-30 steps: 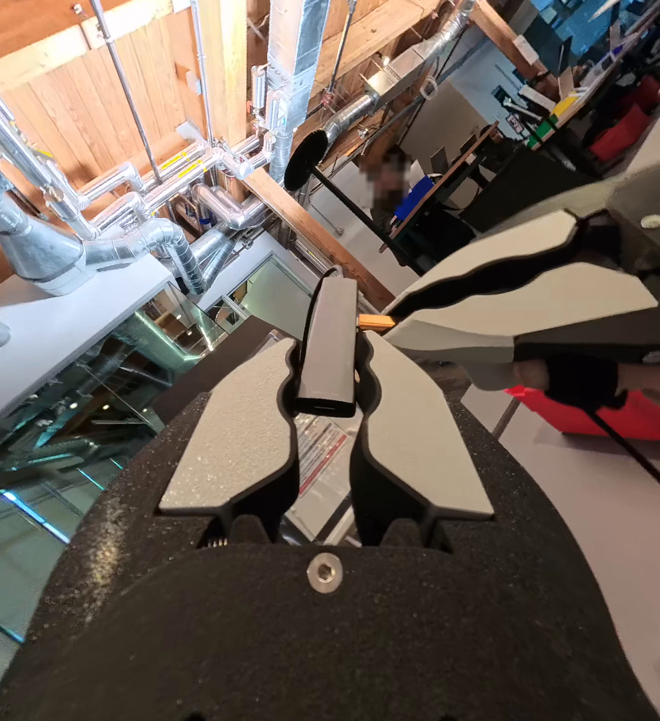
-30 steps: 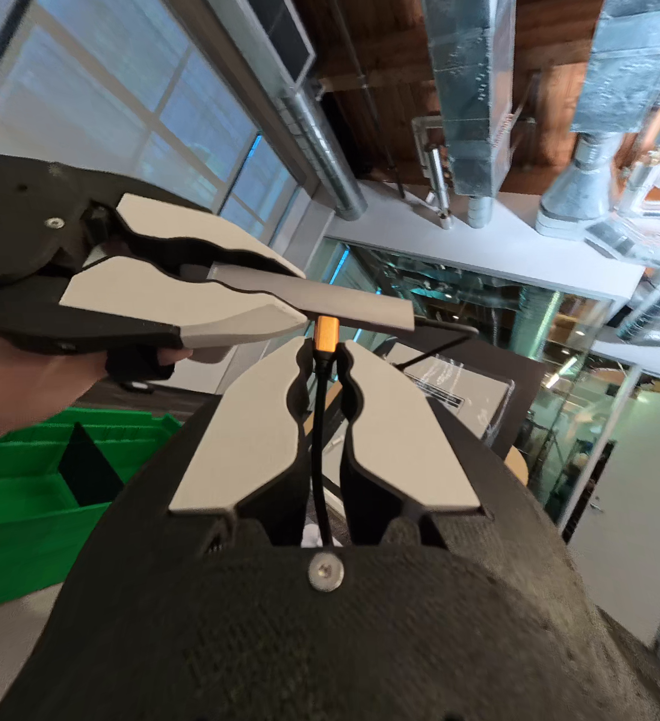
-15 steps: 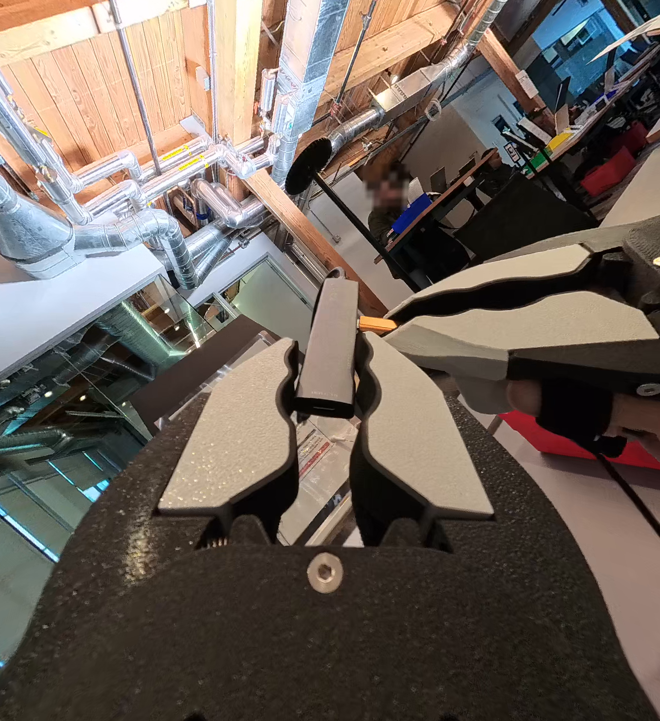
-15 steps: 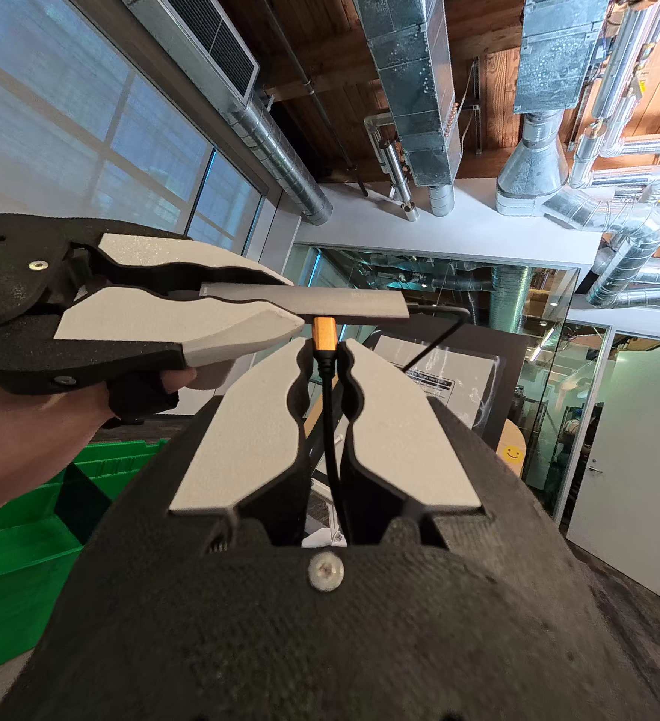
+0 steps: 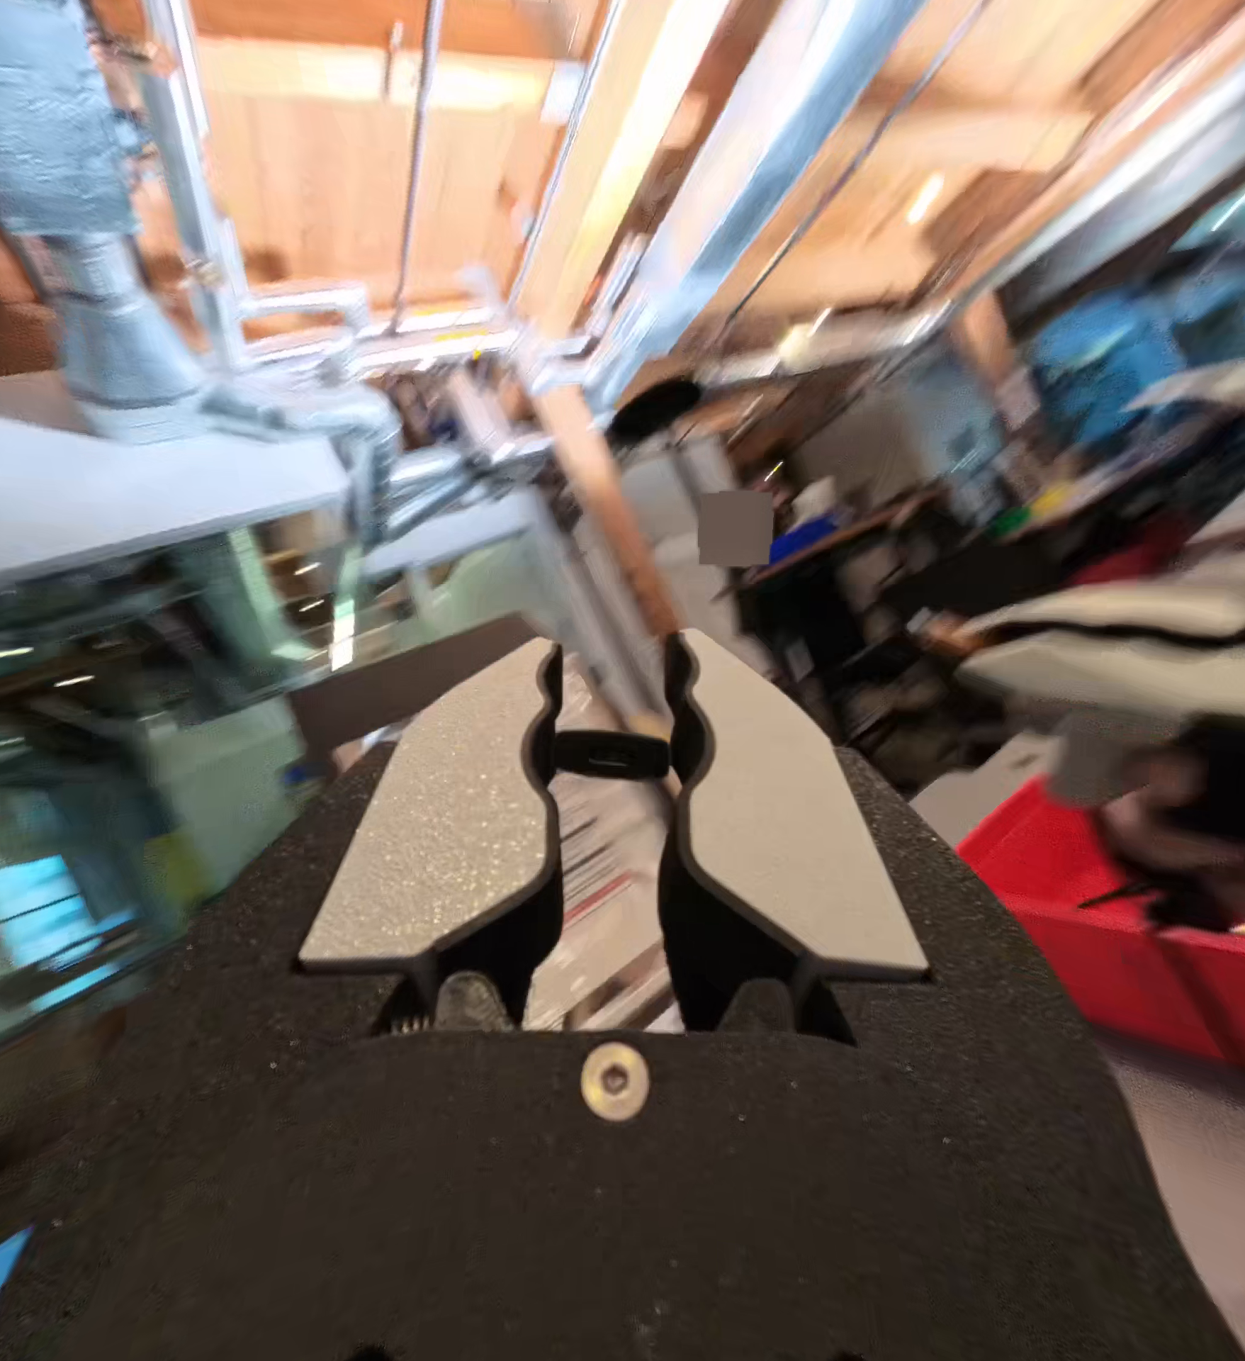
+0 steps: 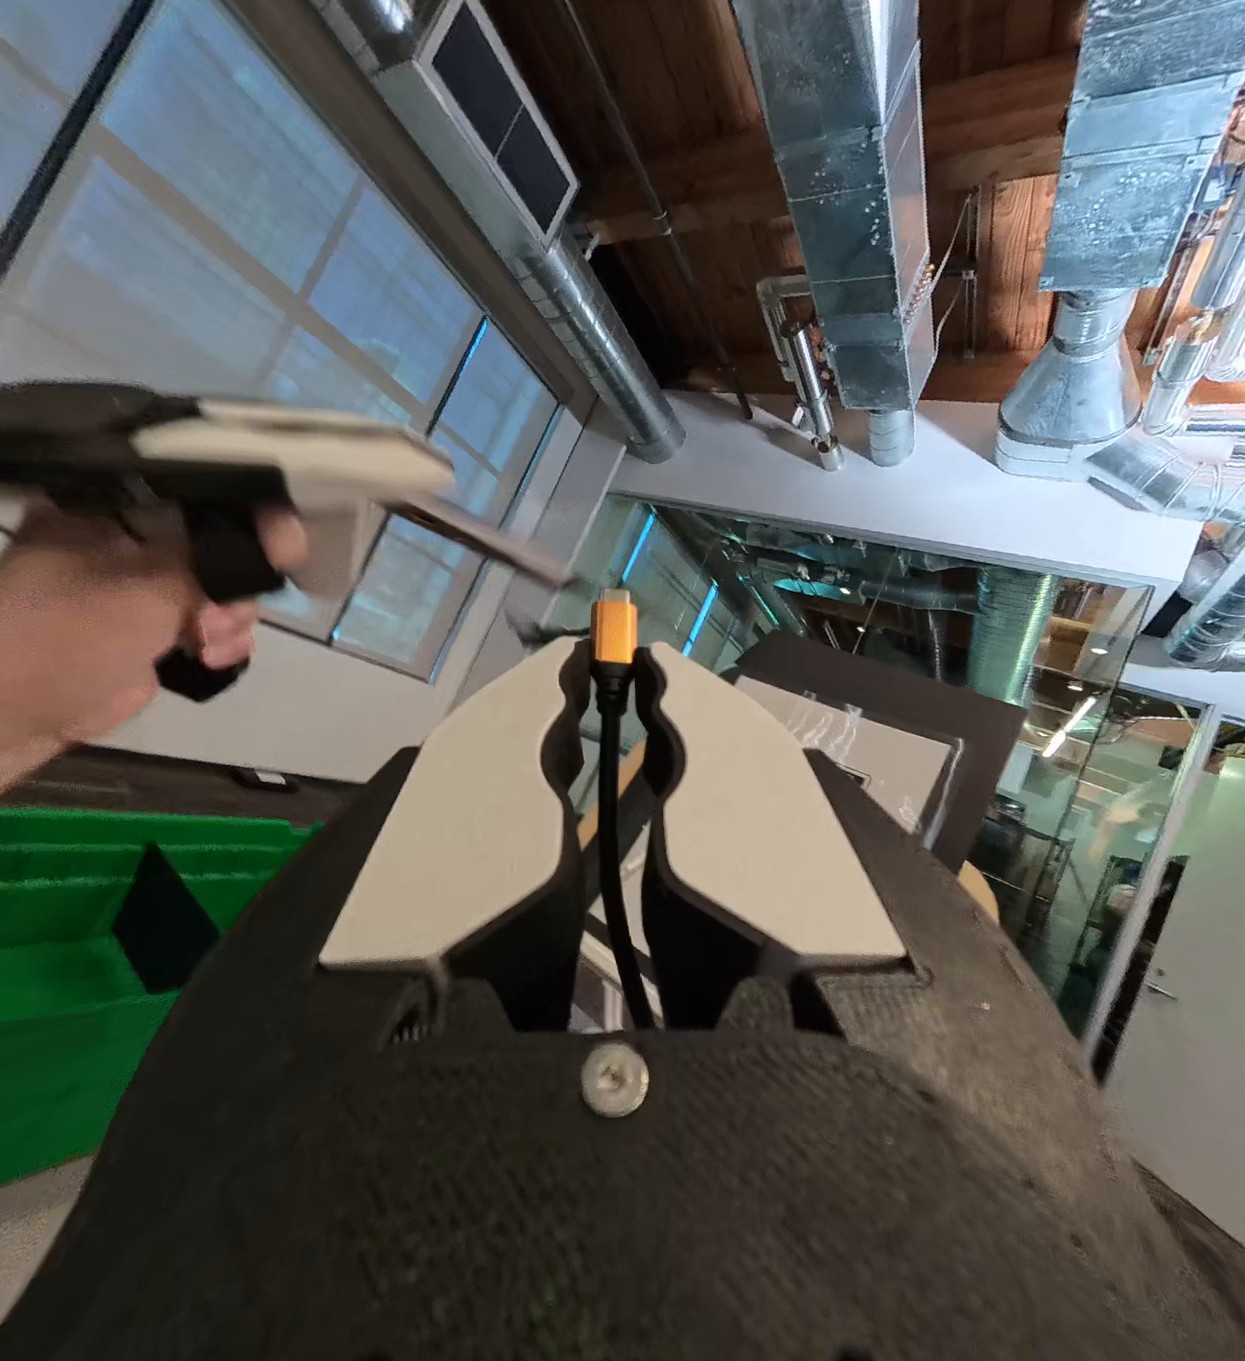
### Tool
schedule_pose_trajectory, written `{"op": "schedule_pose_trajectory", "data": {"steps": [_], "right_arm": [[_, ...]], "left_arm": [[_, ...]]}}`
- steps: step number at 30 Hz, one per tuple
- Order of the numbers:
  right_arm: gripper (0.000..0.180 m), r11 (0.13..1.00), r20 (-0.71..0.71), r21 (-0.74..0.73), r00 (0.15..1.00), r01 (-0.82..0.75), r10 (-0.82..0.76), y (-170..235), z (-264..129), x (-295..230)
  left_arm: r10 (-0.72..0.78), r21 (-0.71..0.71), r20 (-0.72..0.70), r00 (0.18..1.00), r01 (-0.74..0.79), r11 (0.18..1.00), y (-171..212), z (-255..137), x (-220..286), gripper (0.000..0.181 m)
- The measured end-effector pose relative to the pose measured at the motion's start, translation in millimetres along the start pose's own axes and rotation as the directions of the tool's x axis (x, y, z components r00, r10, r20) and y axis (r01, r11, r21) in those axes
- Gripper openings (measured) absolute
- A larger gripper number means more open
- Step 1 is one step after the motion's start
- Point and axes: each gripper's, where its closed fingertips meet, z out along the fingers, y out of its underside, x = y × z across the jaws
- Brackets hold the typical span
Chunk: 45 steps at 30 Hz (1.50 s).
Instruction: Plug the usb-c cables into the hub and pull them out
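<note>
A green bin [image 6: 30, 979] sits at 8 o'clock in the right wrist view, with silver ducts [image 6: 847, 206] at 12 and large windows [image 6: 236, 294] at 10. In the blurred left wrist view, a red bin [image 5: 1090, 950] lies at 4 o'clock.

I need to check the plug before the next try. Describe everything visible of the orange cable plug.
The cable plug has an orange metallic-looking shell with a small silver tip, and a black cable running back from it. The right gripper is shut on it just behind the shell, so it points forward past the fingertips. Its tip is bare, a short way from the grey hub, touching nothing.
</note>
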Motion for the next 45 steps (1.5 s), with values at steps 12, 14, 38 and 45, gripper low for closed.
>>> {"op": "schedule_pose_trajectory", "data": {"steps": [12,14,38,45], "right_arm": [[0.013,0.957,0.165,-0.290,0.985,0.010,0.040,8,-13,39],[0.013,0.932,0.179,-0.362,0.980,-0.014,0.084,14,-20,47],[0.014,0.693,0.430,-0.686,0.892,0.221,0.141,112,-174,123],[0.014,0.367,0.327,-0.921,0.771,0.131,0.546,181,-226,90]], "left_arm": [[-0.083,-0.273,-0.186,0.979,0.030,0.962,40,5,17,0.026],[-0.142,-0.308,-0.202,0.969,0.075,0.948,49,7,18,0.026],[-0.136,-0.321,-0.321,0.937,0.028,0.947,52,19,66,0.026],[-0.125,-0.317,-0.337,0.933,0.013,0.948,49,19,74,0.026]]}}
